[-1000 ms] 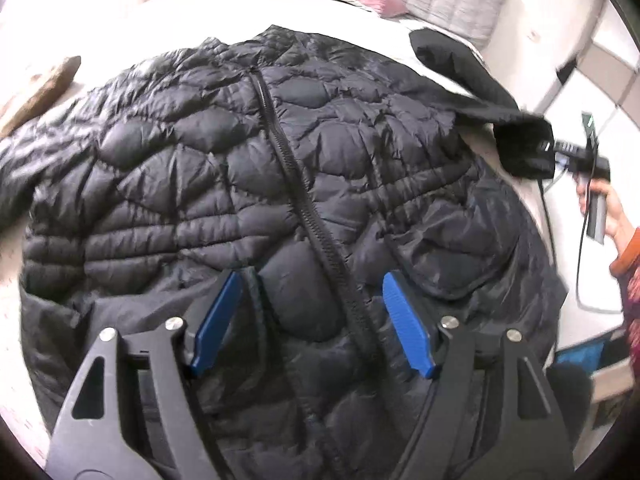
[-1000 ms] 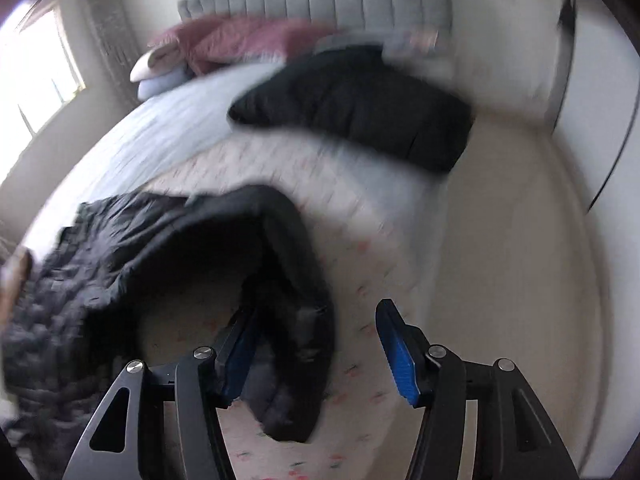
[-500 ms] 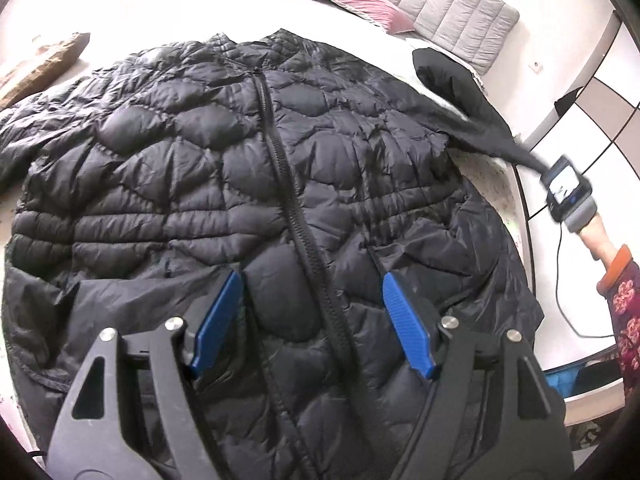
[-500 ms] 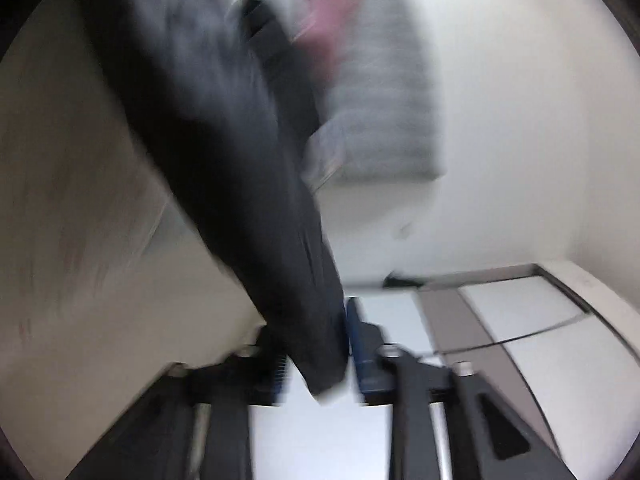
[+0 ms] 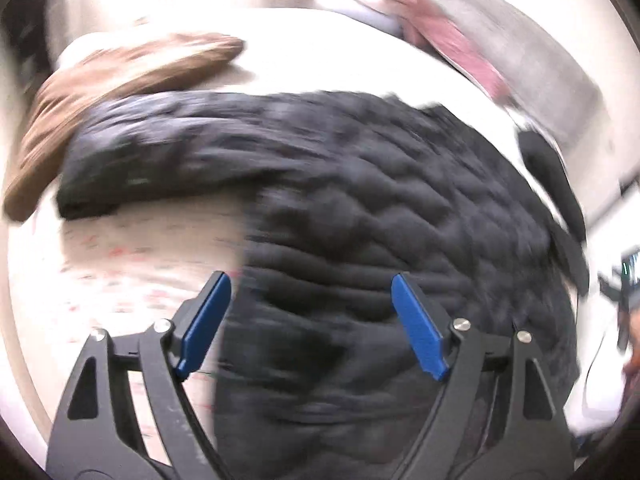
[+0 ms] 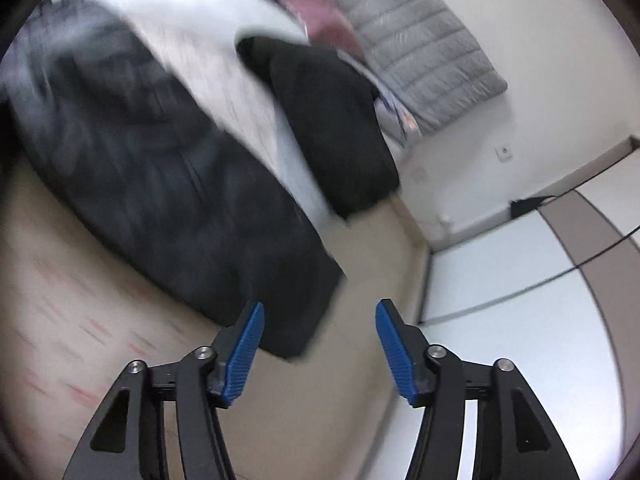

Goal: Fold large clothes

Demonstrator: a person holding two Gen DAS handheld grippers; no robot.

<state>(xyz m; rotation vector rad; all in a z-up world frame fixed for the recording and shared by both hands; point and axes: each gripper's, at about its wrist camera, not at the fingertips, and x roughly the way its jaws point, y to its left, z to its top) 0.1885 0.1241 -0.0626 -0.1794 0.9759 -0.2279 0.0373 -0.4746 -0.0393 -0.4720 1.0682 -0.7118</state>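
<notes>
Right wrist: sleeve [image 6: 208, 216] beside bed edge [image 6: 384, 280]

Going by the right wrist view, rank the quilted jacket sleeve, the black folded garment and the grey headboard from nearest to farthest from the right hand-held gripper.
1. Quilted jacket sleeve, cuff just ahead, left of centre.
2. Black folded garment, farther up the bed, centre.
3. Grey headboard, top right, against the wall.

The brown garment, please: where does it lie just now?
In the left wrist view the brown fuzzy garment lies at the upper left on the pale bed, beside the outstretched sleeve of the black quilted jacket.
</notes>
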